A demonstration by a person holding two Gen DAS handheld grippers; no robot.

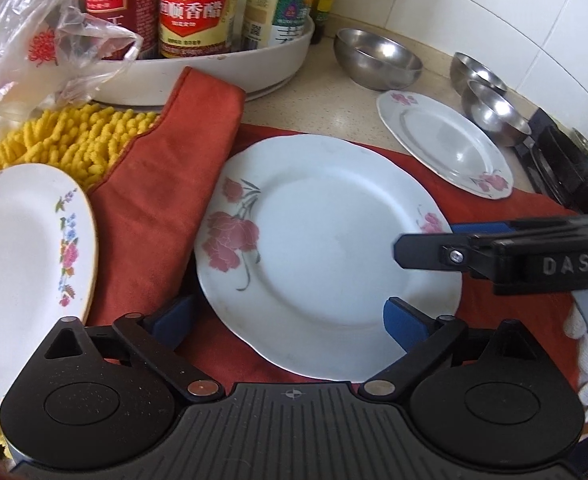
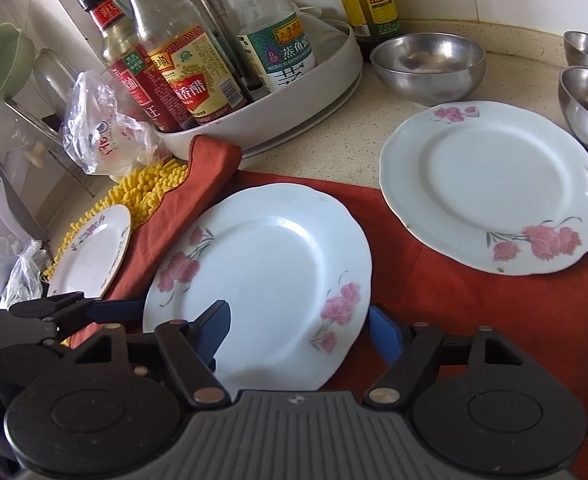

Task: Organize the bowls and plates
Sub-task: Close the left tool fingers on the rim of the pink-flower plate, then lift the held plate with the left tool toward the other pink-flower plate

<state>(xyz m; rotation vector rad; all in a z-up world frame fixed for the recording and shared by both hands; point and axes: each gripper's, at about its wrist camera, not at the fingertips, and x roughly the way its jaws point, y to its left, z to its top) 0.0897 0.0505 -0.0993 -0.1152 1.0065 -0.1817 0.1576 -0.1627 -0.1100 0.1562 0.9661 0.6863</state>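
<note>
A white plate with pink flowers lies on a red cloth. My left gripper is open, its blue fingers astride the plate's near-left edge. My right gripper is open, with one finger over the plate's near rim and the other just off its right edge; it shows from the side in the left wrist view. A second pink-flowered plate lies further right. A smaller plate with mixed flowers lies at the left. Three steel bowls stand behind.
A white round tray of sauce bottles stands at the back. A yellow chenille mat and a clear plastic bag lie at the left. White tiled wall runs behind the counter.
</note>
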